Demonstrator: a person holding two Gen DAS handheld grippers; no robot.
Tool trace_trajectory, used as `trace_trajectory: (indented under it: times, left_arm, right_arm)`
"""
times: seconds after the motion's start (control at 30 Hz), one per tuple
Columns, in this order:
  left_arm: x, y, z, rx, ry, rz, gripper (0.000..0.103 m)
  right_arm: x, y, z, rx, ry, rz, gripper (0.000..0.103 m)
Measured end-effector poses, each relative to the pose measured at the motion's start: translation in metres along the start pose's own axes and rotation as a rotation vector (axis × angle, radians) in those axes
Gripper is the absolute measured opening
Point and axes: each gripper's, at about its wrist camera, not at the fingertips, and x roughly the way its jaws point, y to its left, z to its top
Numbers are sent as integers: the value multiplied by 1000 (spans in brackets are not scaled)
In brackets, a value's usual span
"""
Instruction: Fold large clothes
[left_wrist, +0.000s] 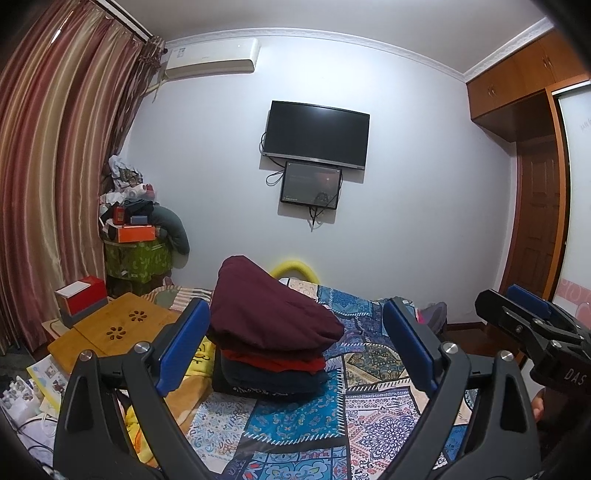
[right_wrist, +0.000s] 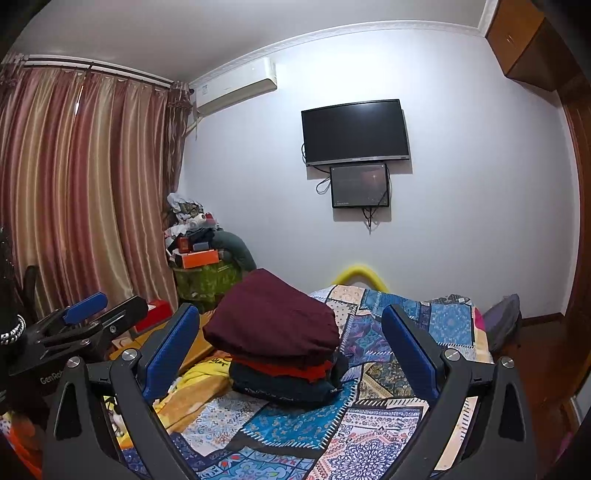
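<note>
So the folding looks pretty much wrapped up here, at least for what's in view. There's a neat stack of folded clothes (left_wrist: 273, 339) sitting on the bed (left_wrist: 373, 373) with its patchwork quilt: a maroon garment (left_wrist: 269, 306) on top, puffed up a bit at the back, then a red garment (left_wrist: 280, 363) under it, and a dark navy garment (left_wrist: 273, 382) at the bottom. Both tools are hanging back from the pile and neither touches it. The left gripper (left_wrist: 295, 350) has its blue fingers (left_wrist: 183, 350) spread wide with nothing between them, and the right gripper (right_wrist: 295, 354) is the same, spread wide and holding nothing. I can't spot any loose unfolded large garment on the quilt in either view, though some yellow fabric (right_wrist: 201, 376) lies bunched just left of the stack, more like bedding to me. My guess is what's left is either grabbing another piece from out of frame or just squaring up that slightly tilted maroon top layer.
</note>
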Motion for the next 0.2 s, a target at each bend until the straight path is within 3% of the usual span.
trace_trajectory:
  times: [0.2]
  left_arm:
    - [1,-2,0,9,2,4,95]
  right_arm:
    - [1,-1,-1,4,3,-2,98]
